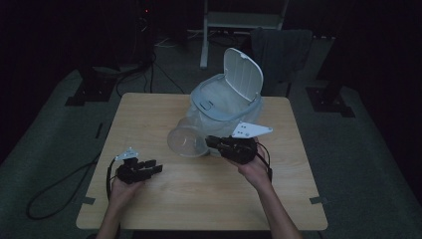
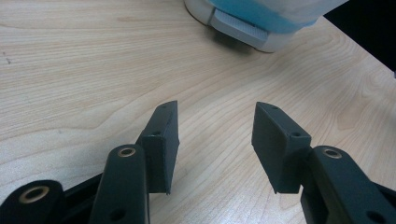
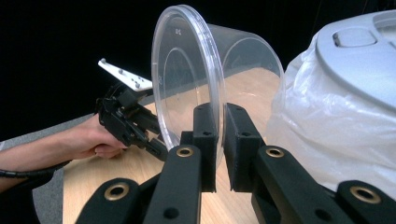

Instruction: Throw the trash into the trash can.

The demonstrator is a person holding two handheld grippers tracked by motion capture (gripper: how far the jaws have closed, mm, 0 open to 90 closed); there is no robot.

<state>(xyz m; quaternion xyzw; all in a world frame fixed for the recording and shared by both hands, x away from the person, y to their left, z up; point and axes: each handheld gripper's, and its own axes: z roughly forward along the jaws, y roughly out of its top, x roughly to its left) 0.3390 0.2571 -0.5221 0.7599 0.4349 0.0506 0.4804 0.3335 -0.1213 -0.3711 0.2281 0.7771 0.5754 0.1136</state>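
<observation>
A: Starting w/ the biggest item: table [image 1: 199, 199] carries the white bin [image 1: 226, 102] at its far side, lid [image 1: 243, 73] flipped up, so the mouth is free for a drop; liner bag [image 3: 327, 135] hangs over its side.

B: And the clear container [image 1: 187, 141]?

A: On its side, just in front of the bin, held off the wood. Our right gripper [image 1: 213, 142] has both jaws clamped on its rim, wall pinched between the pads [image 3: 205, 140]. We judge a rim grip lets us tip it over the bin.

B: Left gripper [image 1: 154, 167]?

A: Jaws apart, nothing between, low over bare wood near the left edge, well apart from the container. Prob. parked out of the way.
</observation>
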